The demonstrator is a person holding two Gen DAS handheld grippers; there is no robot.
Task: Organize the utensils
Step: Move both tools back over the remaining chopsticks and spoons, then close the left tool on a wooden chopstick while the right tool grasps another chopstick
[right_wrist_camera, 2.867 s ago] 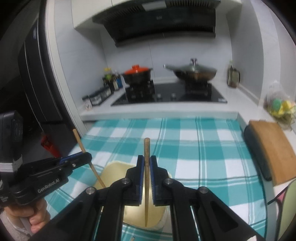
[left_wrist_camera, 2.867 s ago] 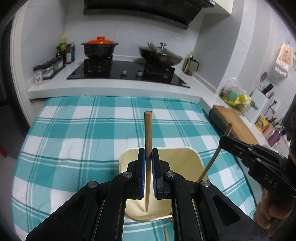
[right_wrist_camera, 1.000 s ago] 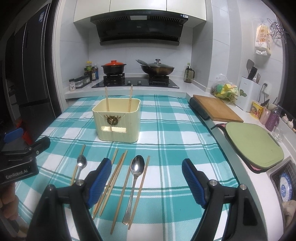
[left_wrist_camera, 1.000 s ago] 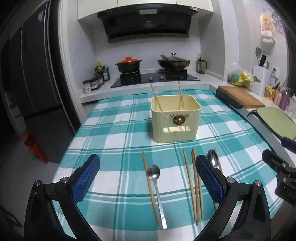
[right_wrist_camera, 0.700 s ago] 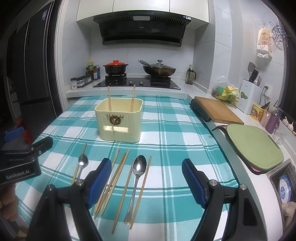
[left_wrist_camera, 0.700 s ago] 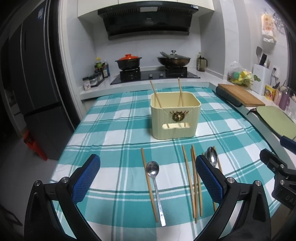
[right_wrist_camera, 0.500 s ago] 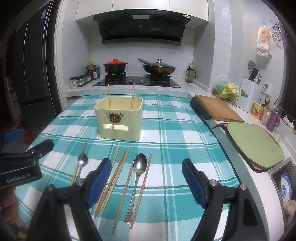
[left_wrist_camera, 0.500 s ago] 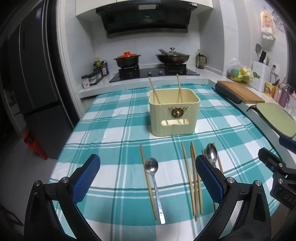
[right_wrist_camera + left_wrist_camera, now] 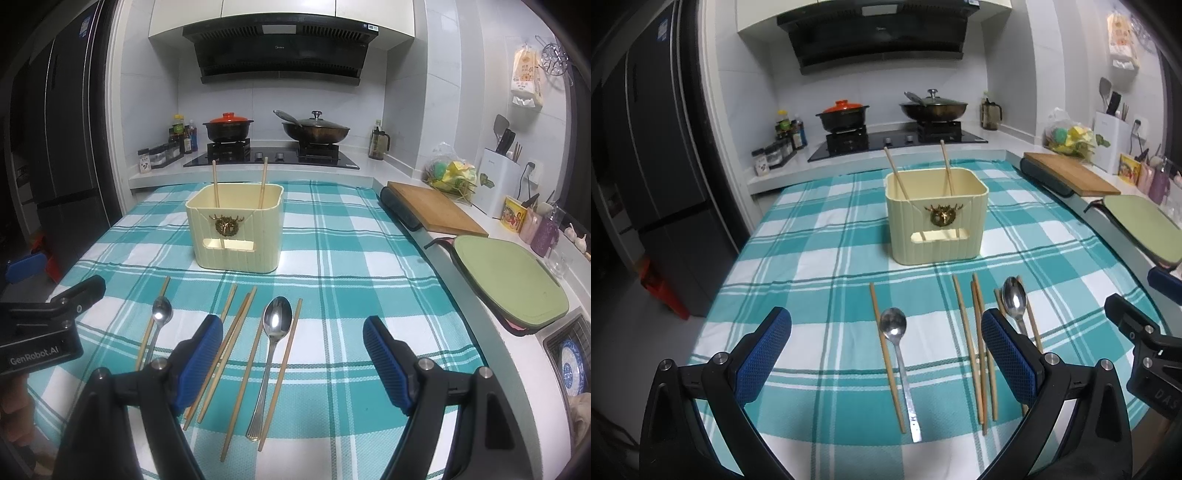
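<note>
The left gripper (image 9: 886, 354) hangs over the near edge of the desk (image 9: 820, 236) with its jaws spread wide and nothing between them; below the gap lie a small spoon (image 9: 897, 354) and a single chopstick (image 9: 885, 349) just beside it. The right gripper (image 9: 293, 360) likewise has its jaws wide apart and empty, above a larger spoon (image 9: 273, 347) flanked by chopsticks (image 9: 236, 339) lying loose on the teal-and-white checked cloth (image 9: 351, 258).

Further back on the cloth stands the cream utensil holder (image 9: 236, 232), with a gold antlered emblem on its front (no writing on it that I can read). Two chopsticks (image 9: 945, 166) already stand in it, leaning apart.

In the right wrist view the left gripper's body carries the white lettering "GenRobot.AI" (image 9: 35, 360). In the left wrist view the right gripper's body shows "DAS" (image 9: 1163, 395), cut off at the frame edge.

Beyond the desk are a hob with an orange-lidded pot (image 9: 229, 127) and a lidded wok (image 9: 316, 129). The range hood (image 9: 280, 51) bears a small logo, too small to read.
</note>
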